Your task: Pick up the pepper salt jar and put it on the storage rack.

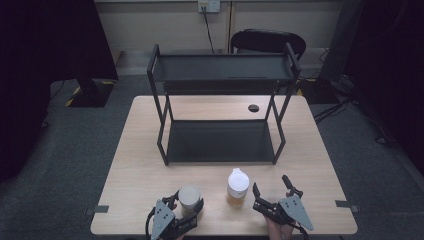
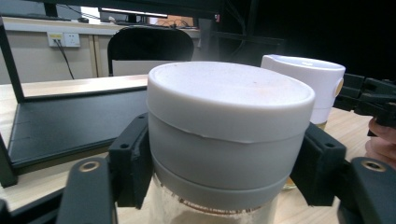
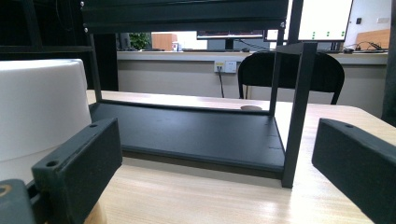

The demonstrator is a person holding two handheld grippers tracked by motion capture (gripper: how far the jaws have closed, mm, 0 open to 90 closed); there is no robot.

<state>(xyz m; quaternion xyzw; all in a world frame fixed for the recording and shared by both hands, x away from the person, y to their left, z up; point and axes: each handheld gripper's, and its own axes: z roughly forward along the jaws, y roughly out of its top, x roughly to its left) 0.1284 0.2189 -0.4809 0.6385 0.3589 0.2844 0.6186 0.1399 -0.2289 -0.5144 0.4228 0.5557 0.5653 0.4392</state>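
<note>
Left gripper (image 1: 186, 212) clamps the grey jar (image 1: 189, 198); right gripper (image 1: 272, 191) open beside white bottle (image 1: 237, 187); shelf (image 1: 220, 141) bare, placing remains.

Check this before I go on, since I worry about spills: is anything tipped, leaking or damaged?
Nothing stands out. The grey-lidded jar stands upright in the left gripper; the white-lidded bottle stands upright beside the open right gripper. The table looks dry.

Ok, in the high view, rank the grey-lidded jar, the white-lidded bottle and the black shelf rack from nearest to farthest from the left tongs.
1. Grey-lidded jar, gripped between the left tongs.
2. White-lidded bottle, to the right of the jar.
3. Black shelf rack, farther back at mid-table.
</note>
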